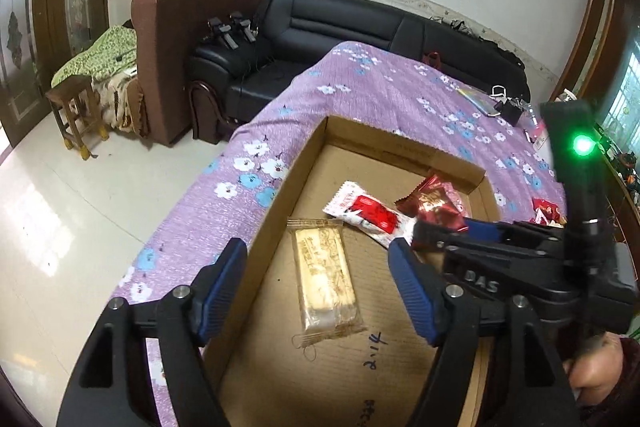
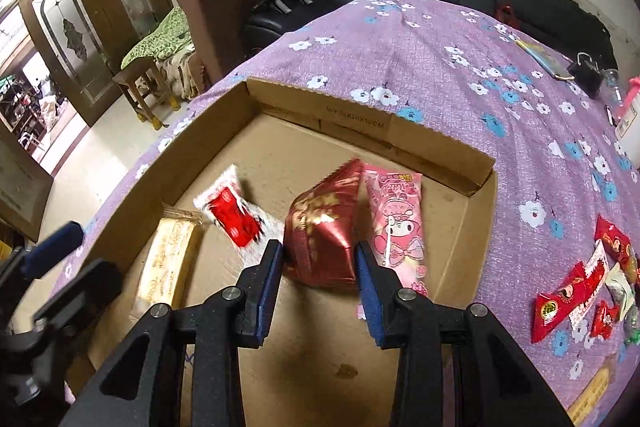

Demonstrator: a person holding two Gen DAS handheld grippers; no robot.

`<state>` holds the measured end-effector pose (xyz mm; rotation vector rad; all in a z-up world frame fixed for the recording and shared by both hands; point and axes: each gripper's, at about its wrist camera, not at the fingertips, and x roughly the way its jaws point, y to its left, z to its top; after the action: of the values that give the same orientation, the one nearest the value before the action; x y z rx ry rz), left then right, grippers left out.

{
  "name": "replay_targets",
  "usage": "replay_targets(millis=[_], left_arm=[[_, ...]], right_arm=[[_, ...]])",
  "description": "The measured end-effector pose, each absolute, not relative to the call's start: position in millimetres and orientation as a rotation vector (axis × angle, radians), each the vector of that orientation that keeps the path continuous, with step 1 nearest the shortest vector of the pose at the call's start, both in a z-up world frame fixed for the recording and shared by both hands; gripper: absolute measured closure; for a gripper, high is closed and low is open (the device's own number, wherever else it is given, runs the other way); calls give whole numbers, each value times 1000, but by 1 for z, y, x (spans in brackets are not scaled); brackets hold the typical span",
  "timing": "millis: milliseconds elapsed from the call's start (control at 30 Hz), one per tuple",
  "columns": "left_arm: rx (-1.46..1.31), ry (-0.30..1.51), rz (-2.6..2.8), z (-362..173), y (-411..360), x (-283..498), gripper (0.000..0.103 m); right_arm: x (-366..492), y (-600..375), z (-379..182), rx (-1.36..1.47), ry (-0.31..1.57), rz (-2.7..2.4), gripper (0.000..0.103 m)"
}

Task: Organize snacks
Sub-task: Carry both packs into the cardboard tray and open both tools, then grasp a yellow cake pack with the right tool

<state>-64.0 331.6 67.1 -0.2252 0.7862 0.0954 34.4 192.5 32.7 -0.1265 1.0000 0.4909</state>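
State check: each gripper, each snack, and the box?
left gripper: open, empty, above the box
right gripper: around the dark red foil pack, grip unclear
tan biscuit pack: flat in box
red-and-white pack: in box
pink cartoon pack: in box
cardboard box: open-topped
loose snacks: outside the box, on tablecloth

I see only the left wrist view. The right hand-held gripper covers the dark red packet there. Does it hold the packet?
Observer: Yes. The right hand-held gripper has the dark red packet between its pads, both touching it, inside the cardboard box.
Operator: What lies beside that packet?
Observer: A pink packet with a cartoon rabbit, flat on the box floor, at its right.
Operator: Are snacks left outside?
Observer: Yes, a pile of loose snacks on the purple tablecloth, right of the box.
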Motion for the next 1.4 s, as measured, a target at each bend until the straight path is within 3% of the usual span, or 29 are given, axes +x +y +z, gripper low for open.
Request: replay_targets(millis=[467, 633, 800, 1100, 1400], left_arm=[[-174, 720, 190, 92, 321, -92, 24], [-101, 650, 228, 108, 300, -111, 9], [-127, 635, 150, 121, 281, -126, 9], [-177, 659, 34, 119, 238, -127, 9], [-64, 729, -67, 113, 182, -124, 9]], right_arm=[[-7, 170, 67, -119, 892, 532, 53], [-29, 121, 90, -29, 833, 523, 43], [-46, 40, 98, 60, 791, 419, 40], [-55, -109, 51, 255, 921, 129, 37], [-29, -87, 20, 288, 979, 126, 37]])
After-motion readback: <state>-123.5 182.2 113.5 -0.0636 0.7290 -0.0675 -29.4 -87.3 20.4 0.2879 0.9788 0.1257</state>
